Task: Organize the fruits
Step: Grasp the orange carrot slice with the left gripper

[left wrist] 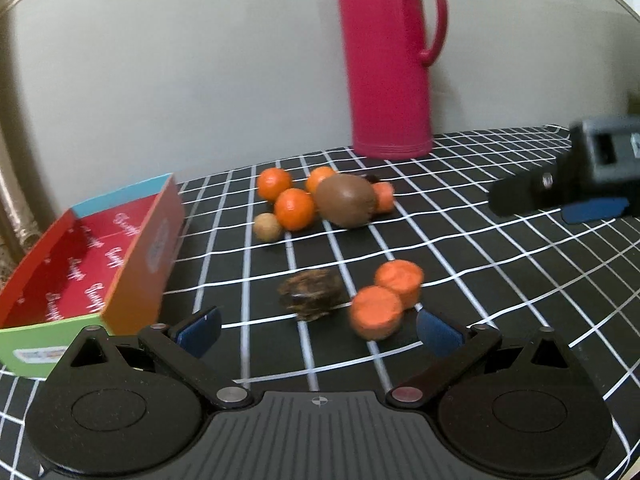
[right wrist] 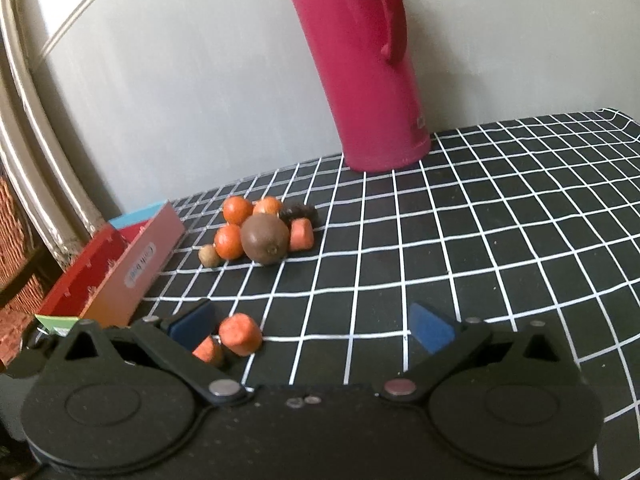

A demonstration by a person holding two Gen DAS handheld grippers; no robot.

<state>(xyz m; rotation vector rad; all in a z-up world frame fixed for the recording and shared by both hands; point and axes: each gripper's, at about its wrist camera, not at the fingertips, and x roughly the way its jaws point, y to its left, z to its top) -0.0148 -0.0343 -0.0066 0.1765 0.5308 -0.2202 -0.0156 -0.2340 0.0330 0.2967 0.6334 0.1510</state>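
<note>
A pile of fruit lies on the black checked cloth: three small oranges, a brown kiwi, a small tan round fruit and an orange chunk. Nearer, a dark rough lump and two orange chunks lie just ahead of my open, empty left gripper. My right gripper is open and empty; two orange chunks sit by its left finger, and the pile lies beyond. The right gripper also shows at the right of the left wrist view.
An open colourful cardboard box with a red inside stands at the left, also seen in the right wrist view. A tall pink thermos jug stands at the back by the grey wall. The checked cloth stretches to the right.
</note>
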